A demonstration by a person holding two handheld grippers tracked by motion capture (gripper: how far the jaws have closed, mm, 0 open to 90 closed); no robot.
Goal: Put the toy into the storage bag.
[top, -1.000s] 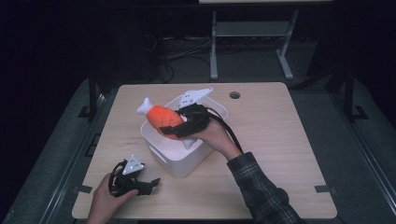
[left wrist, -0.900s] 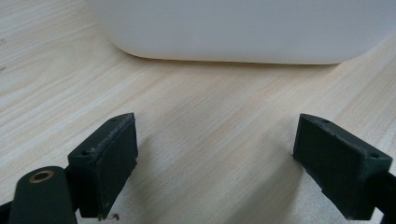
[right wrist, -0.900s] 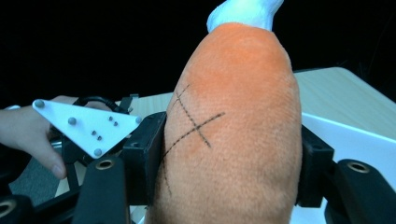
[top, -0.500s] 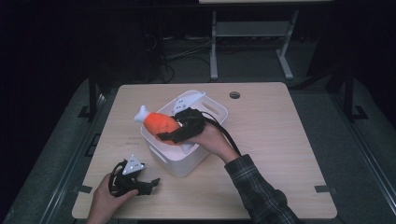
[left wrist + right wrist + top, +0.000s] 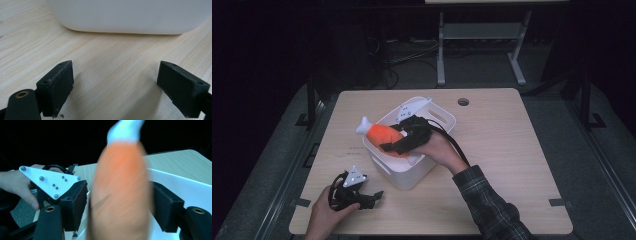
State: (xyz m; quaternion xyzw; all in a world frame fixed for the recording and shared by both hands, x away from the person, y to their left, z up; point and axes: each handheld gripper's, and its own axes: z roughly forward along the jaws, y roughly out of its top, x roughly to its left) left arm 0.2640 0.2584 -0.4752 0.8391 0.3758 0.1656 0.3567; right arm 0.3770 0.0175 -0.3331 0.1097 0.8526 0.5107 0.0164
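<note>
At seven o'clock on the table [image 5: 522,165], near the front edge: left gripper [image 5: 371,196], held low in a hand [image 5: 324,215], grey three-cornered plate [image 5: 354,177] on top. Jaws spread wide, nothing between them, bare wood beneath in the left gripper view. Just ahead, at about one o'clock from it, the near wall of the white bin [image 5: 130,15], close but apart from the jaw tips.

Toward the centre of the table, over the bin's [image 5: 404,177] left rim: orange plush toy [image 5: 384,136], white tip pointing toward ten o'clock, lifted clear of the bin floor and tilted.

At three o'clock from the toy, touching it: right gripper [image 5: 399,144], clamped on the toy's orange body, hand [image 5: 439,150] behind it and plaid sleeve [image 5: 492,210] trailing toward five o'clock. Seen from the right gripper view: toy [image 5: 120,192] blurred, upright between both black pads [image 5: 75,205], pinched at its wide middle, white tip at twelve o'clock; other gripper's plate [image 5: 50,181] at nine o'clock, farther off.
</note>
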